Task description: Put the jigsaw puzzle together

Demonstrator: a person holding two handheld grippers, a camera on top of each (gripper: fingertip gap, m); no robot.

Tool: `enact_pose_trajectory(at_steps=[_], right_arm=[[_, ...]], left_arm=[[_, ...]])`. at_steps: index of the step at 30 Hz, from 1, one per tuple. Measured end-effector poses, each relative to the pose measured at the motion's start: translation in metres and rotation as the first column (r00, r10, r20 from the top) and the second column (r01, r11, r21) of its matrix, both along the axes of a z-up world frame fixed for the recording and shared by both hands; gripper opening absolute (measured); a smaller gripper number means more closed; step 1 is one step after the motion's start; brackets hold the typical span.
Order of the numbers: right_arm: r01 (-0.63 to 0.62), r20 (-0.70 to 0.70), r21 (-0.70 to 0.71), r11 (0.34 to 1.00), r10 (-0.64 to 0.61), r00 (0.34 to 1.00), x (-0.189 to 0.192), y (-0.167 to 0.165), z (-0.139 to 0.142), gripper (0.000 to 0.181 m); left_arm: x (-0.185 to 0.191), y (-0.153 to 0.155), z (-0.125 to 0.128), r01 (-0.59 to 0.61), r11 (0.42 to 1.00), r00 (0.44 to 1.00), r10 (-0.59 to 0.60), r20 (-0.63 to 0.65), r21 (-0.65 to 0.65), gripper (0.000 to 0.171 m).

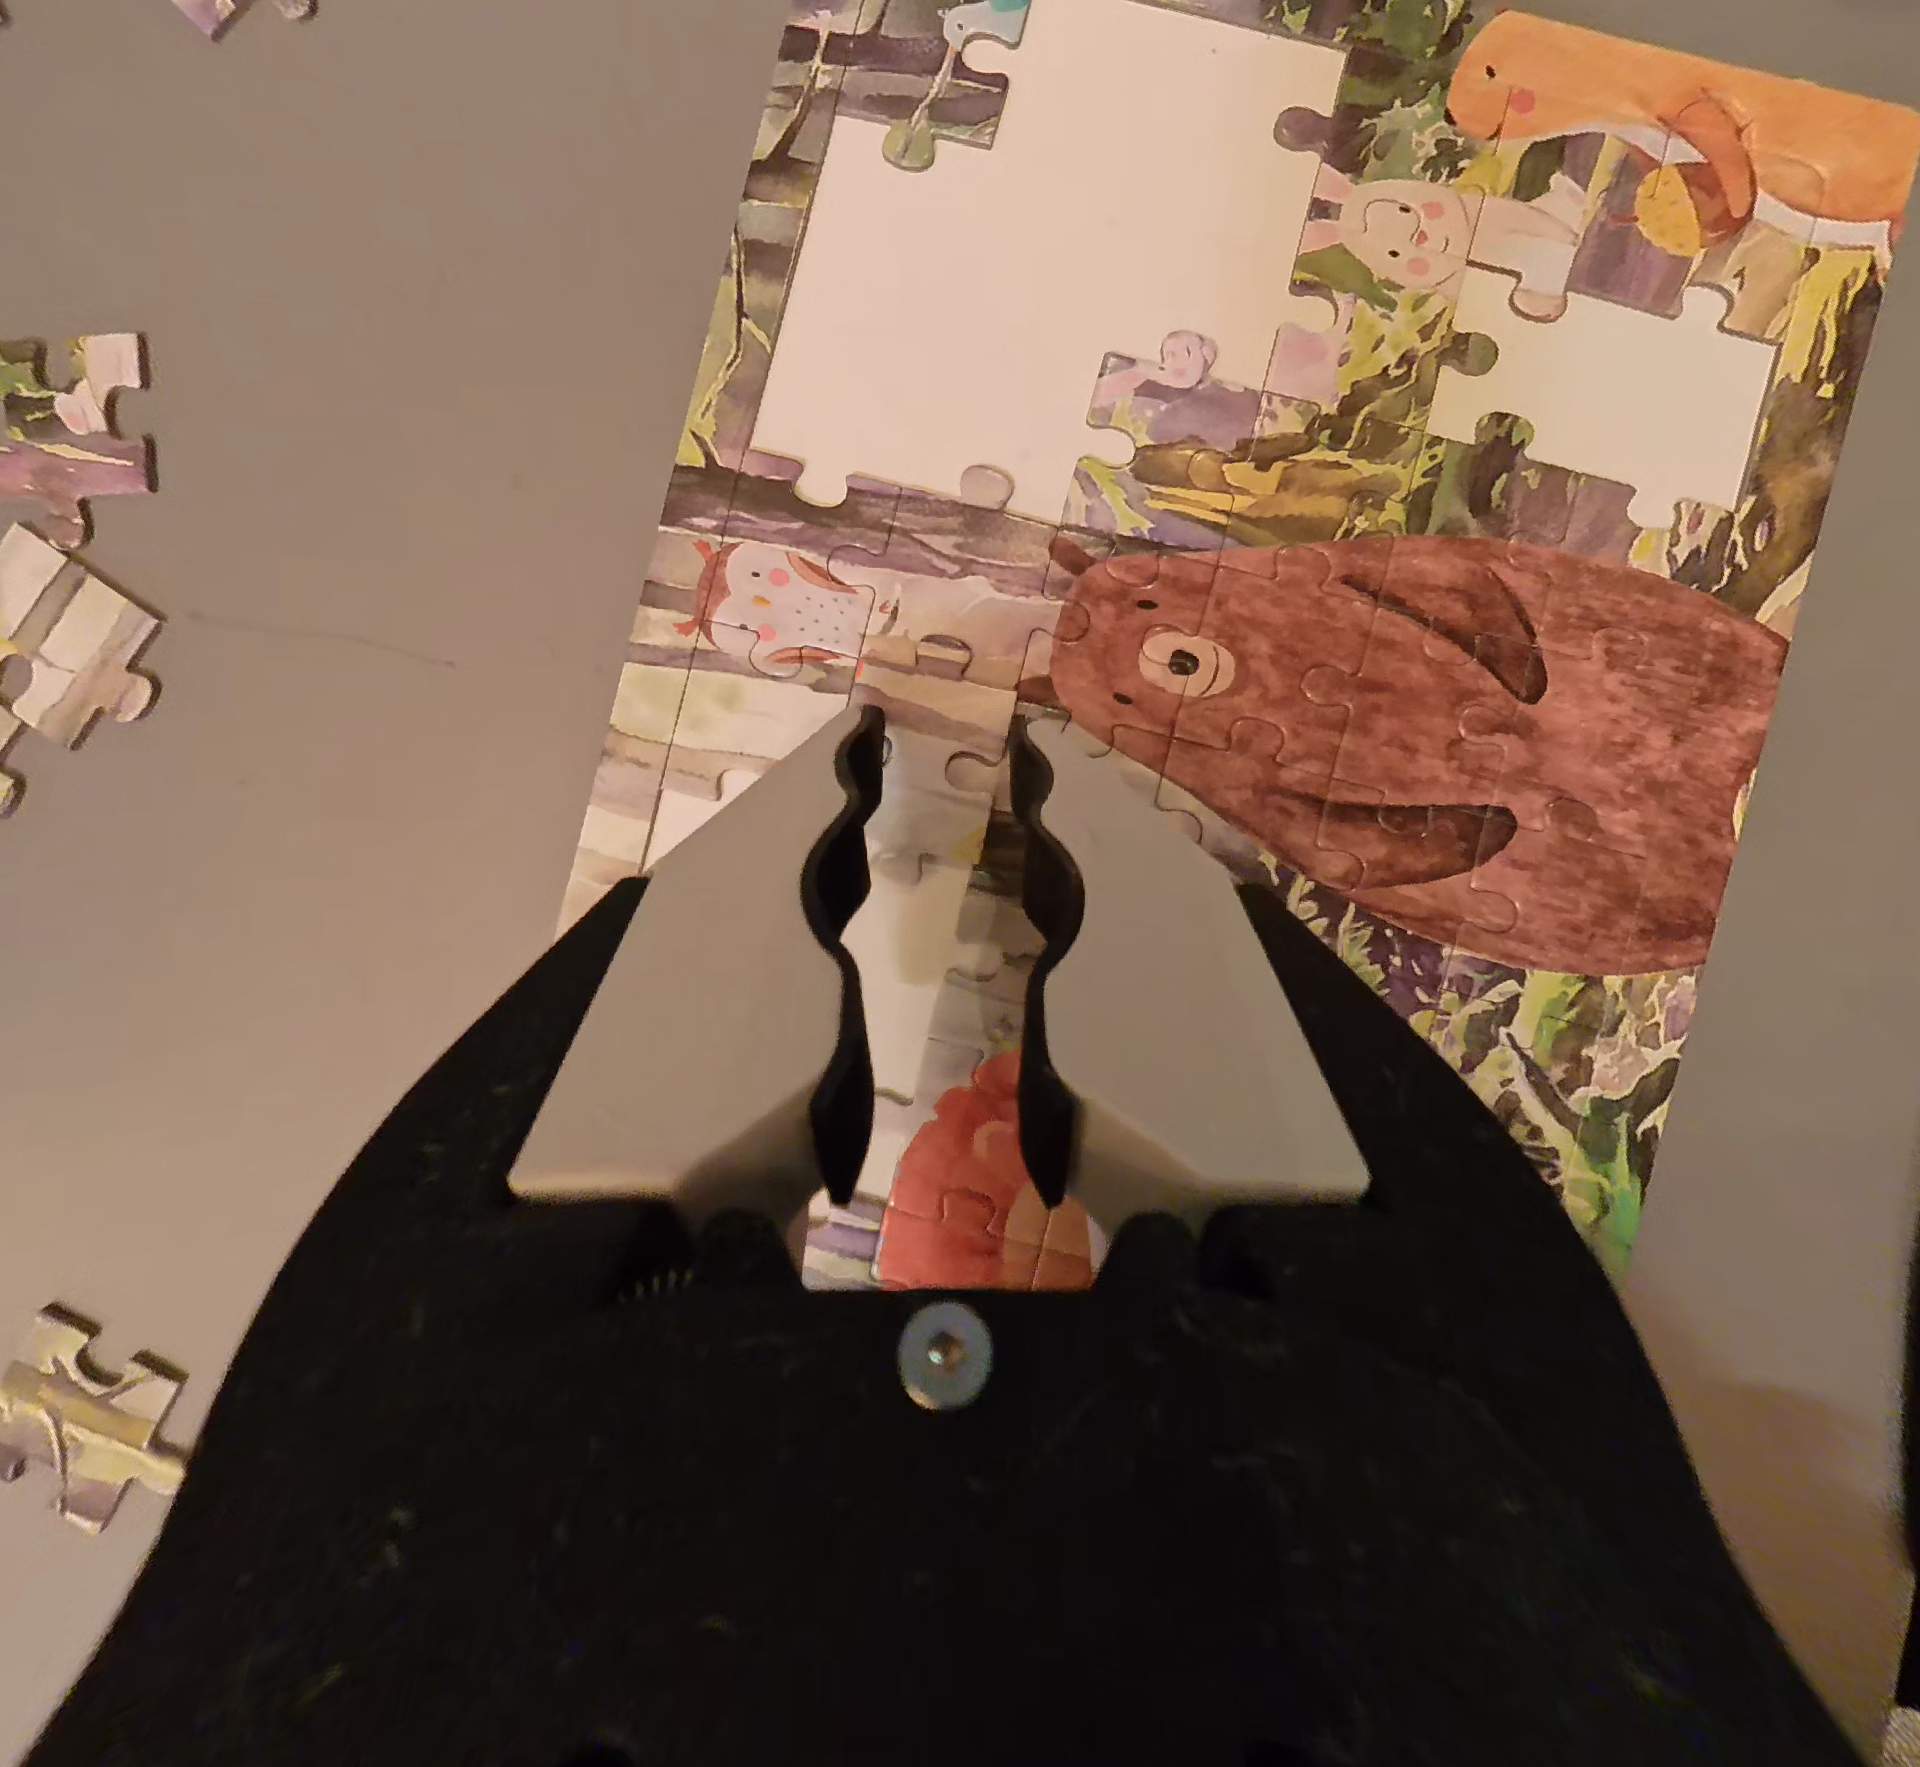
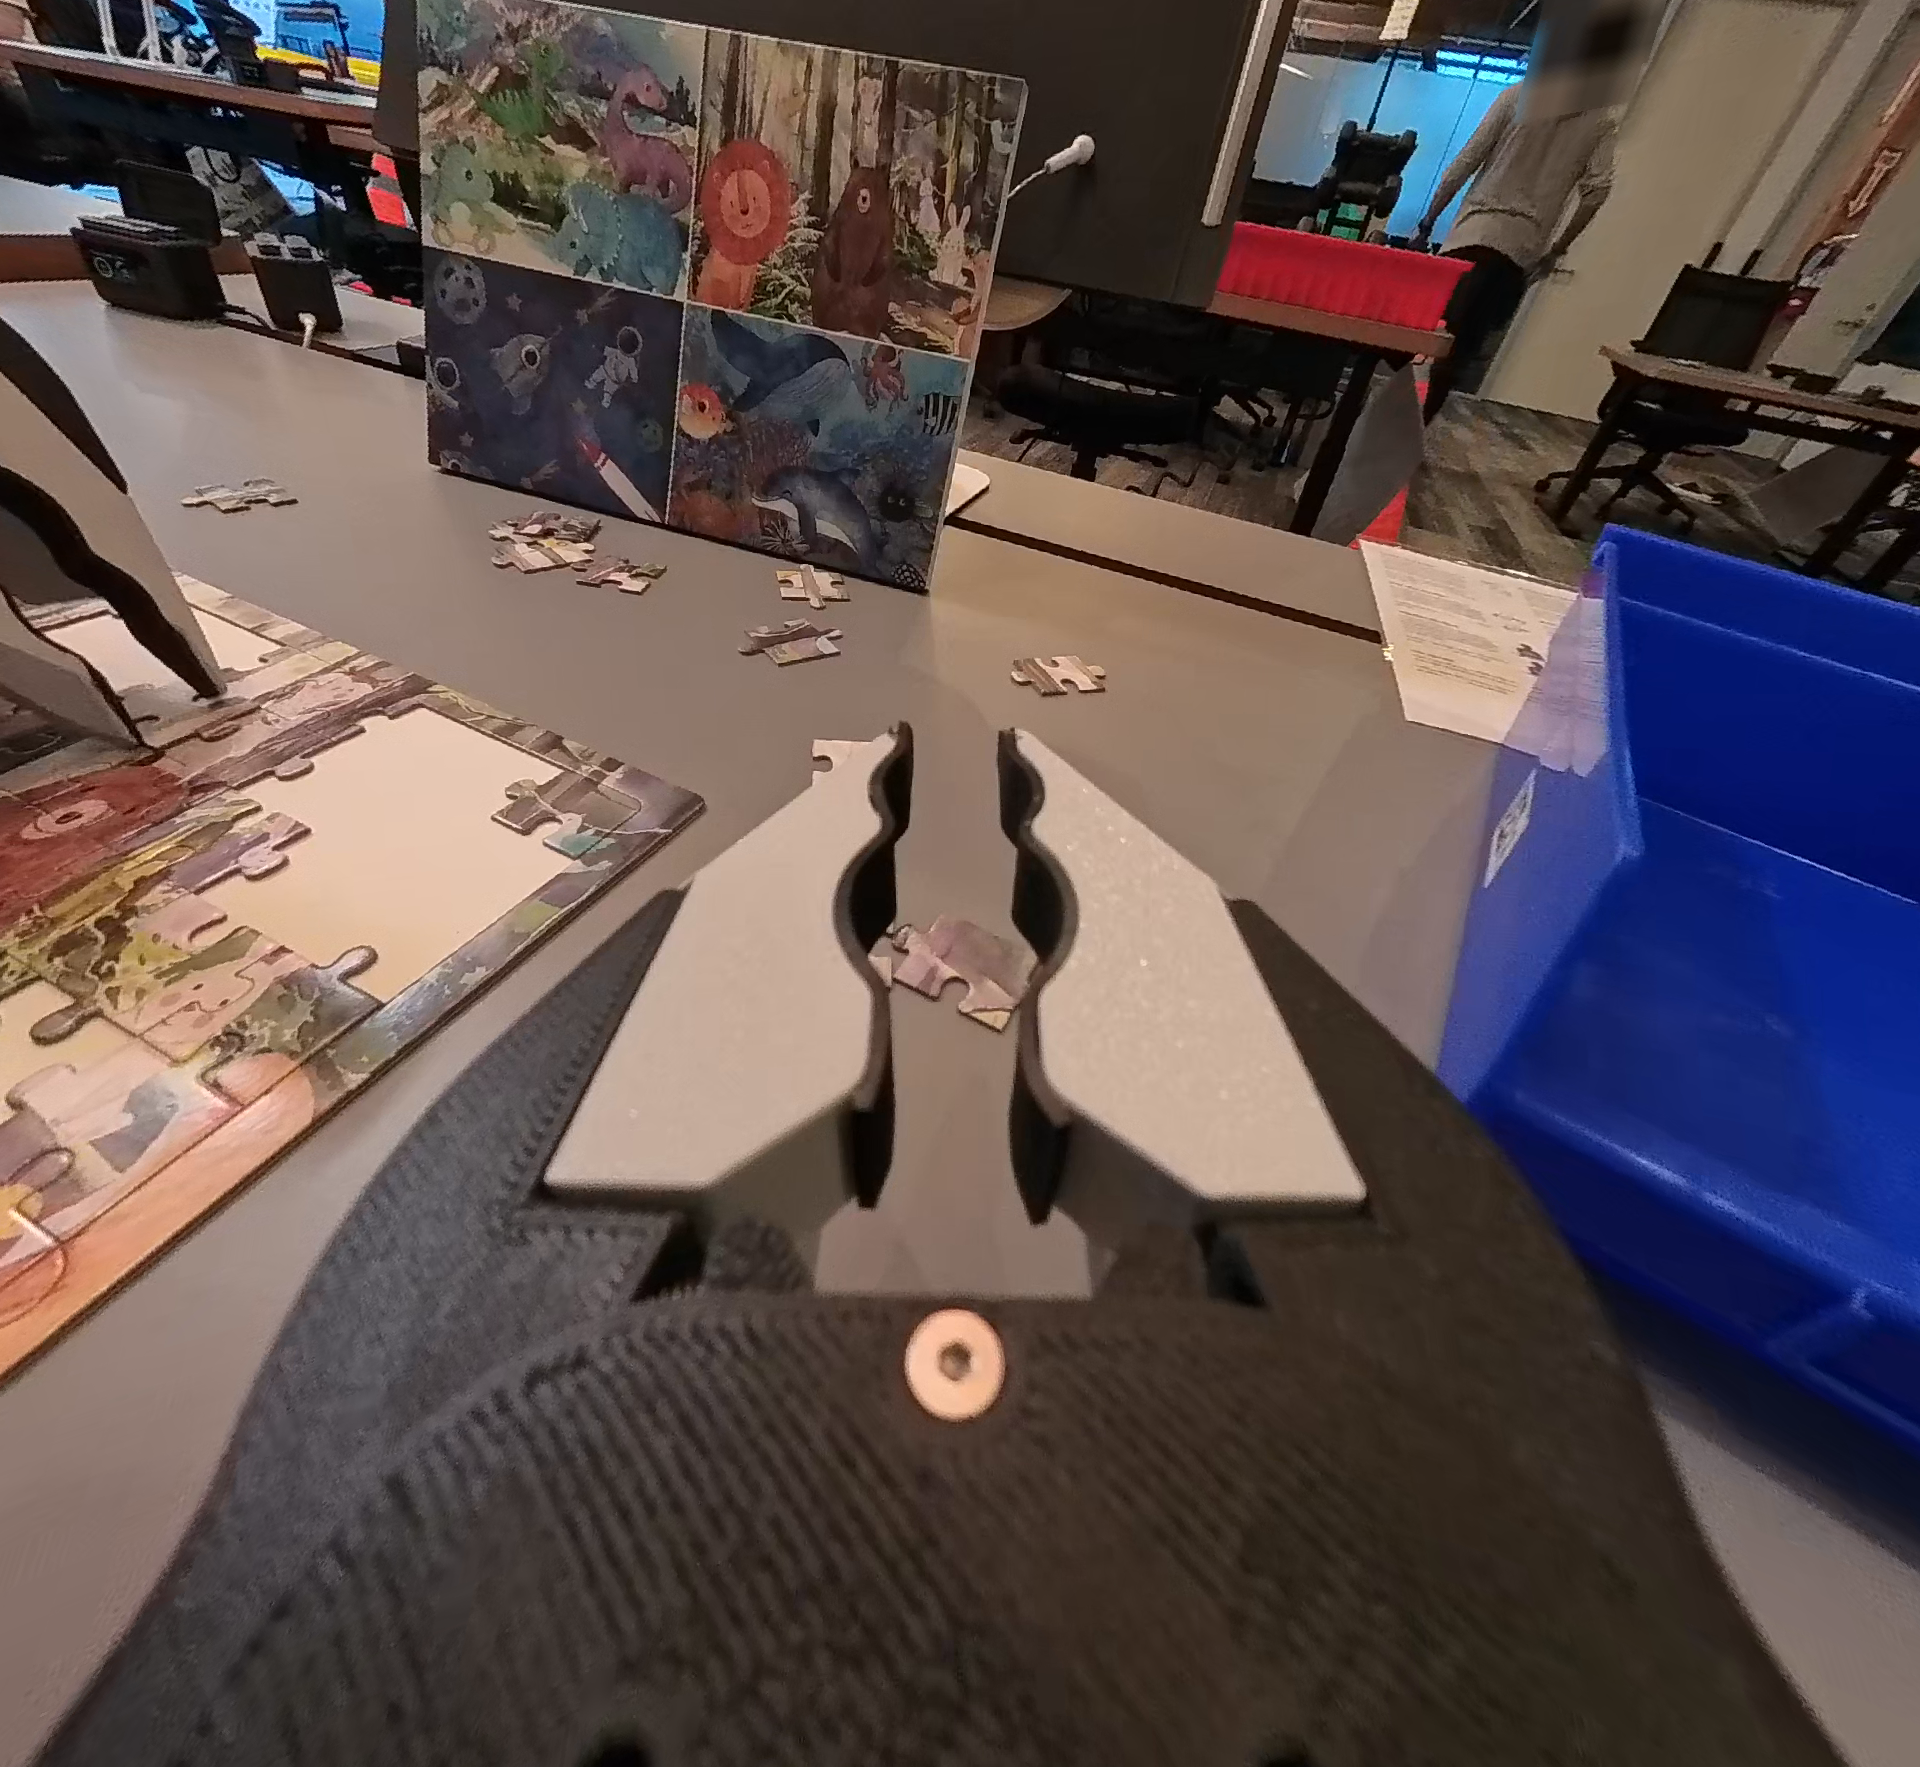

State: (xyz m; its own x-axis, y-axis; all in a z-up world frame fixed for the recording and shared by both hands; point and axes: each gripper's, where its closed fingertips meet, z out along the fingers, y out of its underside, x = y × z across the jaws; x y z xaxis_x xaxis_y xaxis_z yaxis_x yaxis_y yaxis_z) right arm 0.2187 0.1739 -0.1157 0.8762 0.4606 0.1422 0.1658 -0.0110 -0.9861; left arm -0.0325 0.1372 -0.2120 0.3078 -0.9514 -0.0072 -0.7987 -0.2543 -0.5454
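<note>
The puzzle board [image 1: 1039, 263] lies on the grey table, partly filled, with a brown bear [image 1: 1455, 730] and white bare patches. My left gripper [image 1: 943, 725] is slightly open and empty, its tips down on the fitted pieces beside the bear's nose. It also shows in the right wrist view [image 2: 104, 626] over the board [image 2: 416, 782]. My right gripper [image 2: 956, 743] is open, low over the table to the right of the board. A loose purple piece [image 2: 956, 974] lies on the table, seen between its fingers. Another piece [image 2: 831, 751] peeks out by the left fingertip.
Several loose pieces lie left of the board [image 1: 73, 647] and on the far table [image 2: 790, 639]. A picture card with four scenes [image 2: 717, 263] stands at the back. A blue bin [image 2: 1714, 990] and a paper sheet [image 2: 1455, 647] are at the right. A person stands far off. My right fingertips sit around 30 centimeters from my left ones. The brown bear [image 1: 1455, 730] is about 8 centimeters from my left fingertips.
</note>
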Motion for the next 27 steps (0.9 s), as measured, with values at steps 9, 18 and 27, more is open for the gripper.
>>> enact_pose_trajectory(at_steps=[9,18,27], right_arm=[[0.0,0.001,-0.001,1.0,0.0,1.0,0.0,0.0001,0.0,0.014],[-0.001,0.0,-0.001,1.0,0.001,1.0,0.0,0.0,0.0,0.014],[-0.001,0.001,-0.001,1.0,0.001,1.0,-0.0002,0.0,-0.0002,0.014]], left_arm=[[0.002,-0.0005,0.0031,0.011,1.0,1.0,-0.011,0.009,0.003,0.023],[0.0048,-0.001,0.0006,0.0,1.0,1.0,0.0,-0.003,-0.015,0.015],[0.0064,-0.005,0.0005,-0.003,0.999,1.0,0.003,-0.003,-0.039,0.018]])
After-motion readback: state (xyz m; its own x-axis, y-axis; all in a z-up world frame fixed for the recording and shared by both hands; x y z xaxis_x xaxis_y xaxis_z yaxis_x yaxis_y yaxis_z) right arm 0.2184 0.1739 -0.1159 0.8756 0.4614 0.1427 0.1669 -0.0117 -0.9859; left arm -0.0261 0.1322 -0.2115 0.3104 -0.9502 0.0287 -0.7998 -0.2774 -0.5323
